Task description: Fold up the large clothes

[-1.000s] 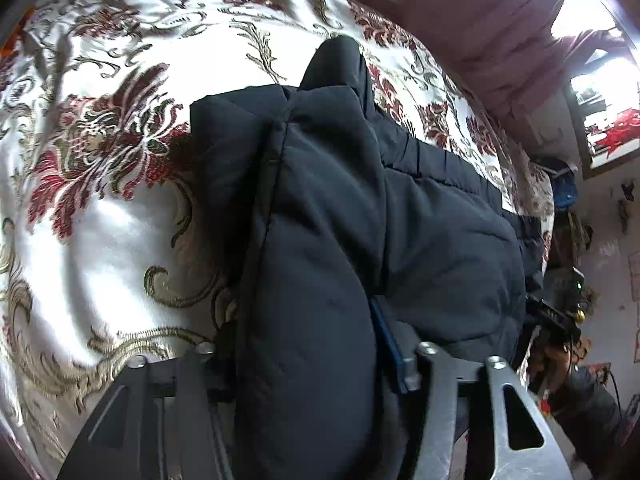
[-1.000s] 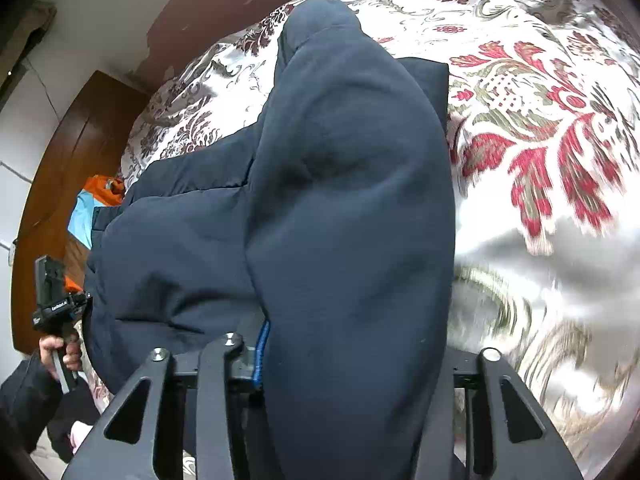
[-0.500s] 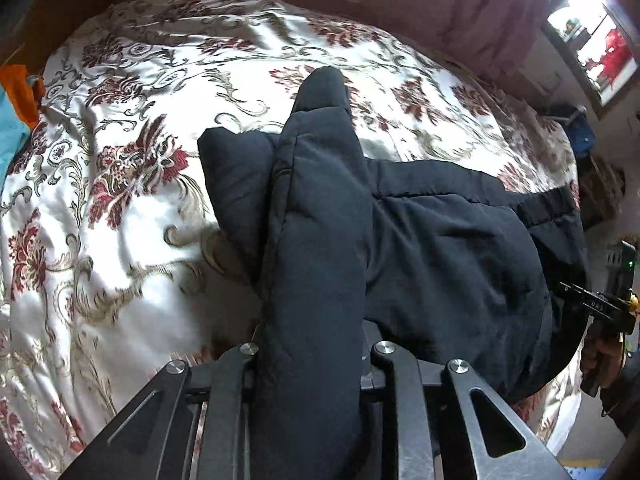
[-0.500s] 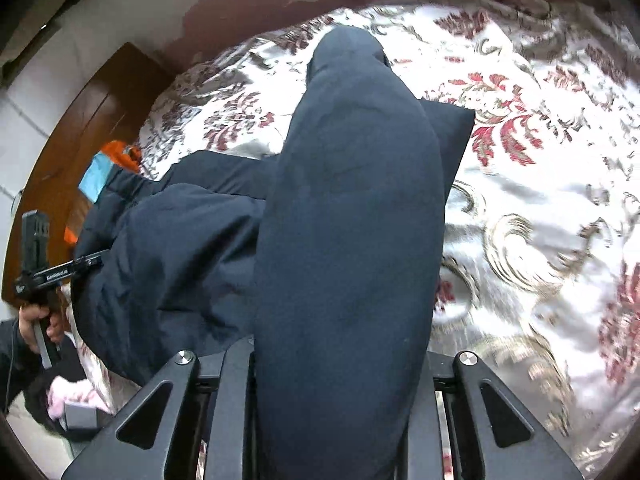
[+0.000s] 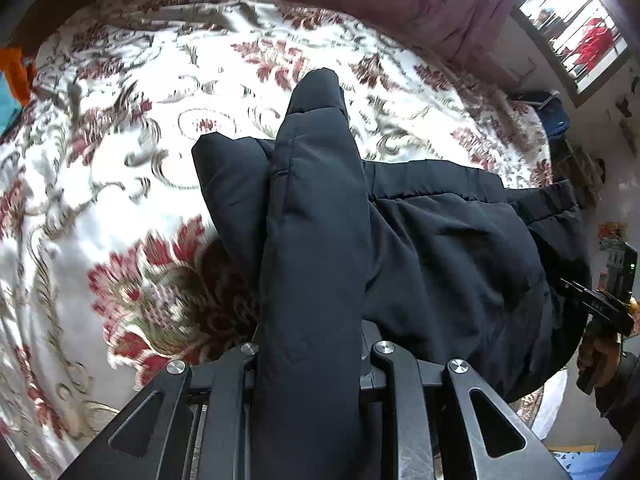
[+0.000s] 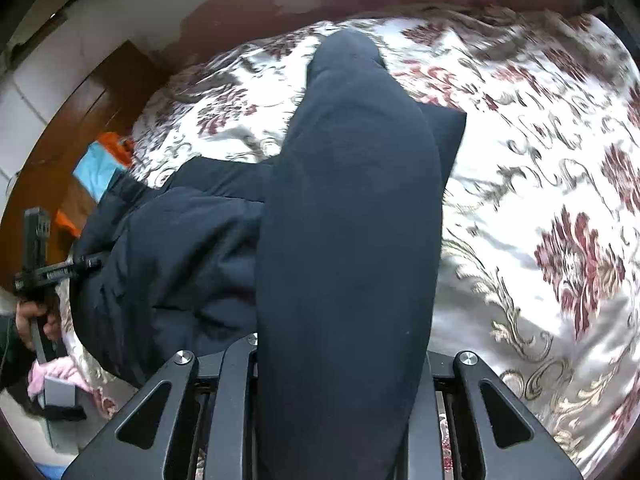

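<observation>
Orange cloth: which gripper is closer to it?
Left. The left gripper is right beside the orange cloth; the right gripper is across the jacket from it. Both have just been closing on the jacket.

Both wrist cameras look steeply down, close over the jacket (image 5: 440,248) and bedspread (image 6: 540,184), seemingly from opposite sides.

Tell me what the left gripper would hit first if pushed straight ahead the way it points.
The dark jacket clamped in the left gripper; past that fold, probably the flowered bedspread, though depth is unclear.
</observation>
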